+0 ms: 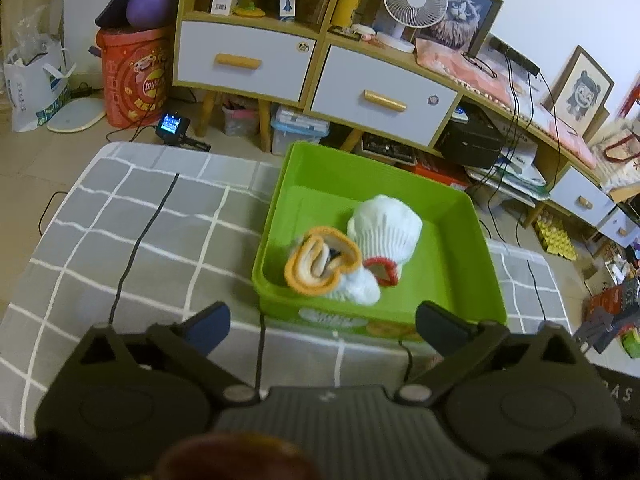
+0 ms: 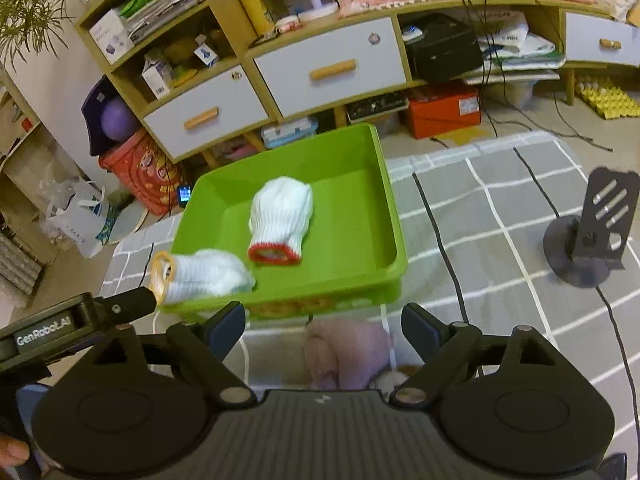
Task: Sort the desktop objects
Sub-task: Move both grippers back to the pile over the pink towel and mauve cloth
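Observation:
A green bin point(image 1: 460, 240) point(image 2: 360, 168) stands on the grey checked tablecloth. Inside it lie a white glove with a red cuff point(image 1: 386, 226) point(image 2: 282, 216) and a white glove with an orange cuff point(image 1: 324, 268) point(image 2: 204, 272) at the near side. My left gripper point(image 1: 322, 324) is open and empty, just short of the bin's near wall. My right gripper point(image 2: 324, 322) is open and empty, above a pinkish-purple cloth item point(image 2: 346, 354) lying on the table in front of the bin. The left gripper's body point(image 2: 72, 324) shows in the right wrist view, beside the orange-cuffed glove.
A black phone stand point(image 2: 588, 236) sits on the table to the right. Black cables point(image 1: 140, 240) point(image 2: 440, 240) run across the cloth. Behind the table stand white-drawered cabinets point(image 1: 244, 60), fans, framed pictures, a red bucket point(image 1: 132, 76) and floor clutter.

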Action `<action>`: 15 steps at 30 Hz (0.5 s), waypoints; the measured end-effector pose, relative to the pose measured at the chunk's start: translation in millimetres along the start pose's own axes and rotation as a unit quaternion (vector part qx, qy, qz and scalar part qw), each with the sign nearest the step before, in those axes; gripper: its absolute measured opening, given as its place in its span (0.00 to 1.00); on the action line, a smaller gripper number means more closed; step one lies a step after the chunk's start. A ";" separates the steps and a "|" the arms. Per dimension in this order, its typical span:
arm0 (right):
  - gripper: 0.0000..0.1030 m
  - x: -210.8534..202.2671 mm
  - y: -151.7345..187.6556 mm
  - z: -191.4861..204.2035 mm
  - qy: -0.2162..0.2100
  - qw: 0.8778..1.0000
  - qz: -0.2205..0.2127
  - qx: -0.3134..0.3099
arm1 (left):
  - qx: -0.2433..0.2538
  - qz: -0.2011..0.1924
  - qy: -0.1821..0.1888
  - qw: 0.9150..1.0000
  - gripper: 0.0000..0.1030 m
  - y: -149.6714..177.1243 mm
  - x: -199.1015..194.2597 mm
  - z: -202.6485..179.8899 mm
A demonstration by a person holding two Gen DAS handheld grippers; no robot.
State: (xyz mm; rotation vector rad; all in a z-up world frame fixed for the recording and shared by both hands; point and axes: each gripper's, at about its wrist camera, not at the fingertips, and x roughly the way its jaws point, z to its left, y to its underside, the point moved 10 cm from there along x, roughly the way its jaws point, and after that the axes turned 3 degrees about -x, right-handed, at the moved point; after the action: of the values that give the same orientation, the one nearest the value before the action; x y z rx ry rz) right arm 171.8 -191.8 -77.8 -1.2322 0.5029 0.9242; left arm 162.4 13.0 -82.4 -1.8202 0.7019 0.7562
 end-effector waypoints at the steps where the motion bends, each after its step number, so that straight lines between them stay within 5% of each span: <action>1: 0.85 -1.0 2.2 -0.9 -0.001 1.000 0.005 0.002 | 0.000 0.005 0.000 1.000 0.99 1.8 -1.6 1.3; 15: 0.88 -8.1 24.9 -16.8 0.002 0.999 0.049 0.005 | -0.024 0.064 -0.006 0.998 0.99 22.0 -12.1 33.0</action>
State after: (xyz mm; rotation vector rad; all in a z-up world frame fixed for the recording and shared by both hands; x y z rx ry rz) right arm 149.5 -208.9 -90.7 -1.2094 0.5745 1.0010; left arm 132.2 38.1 -95.7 -1.8261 0.8056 0.8742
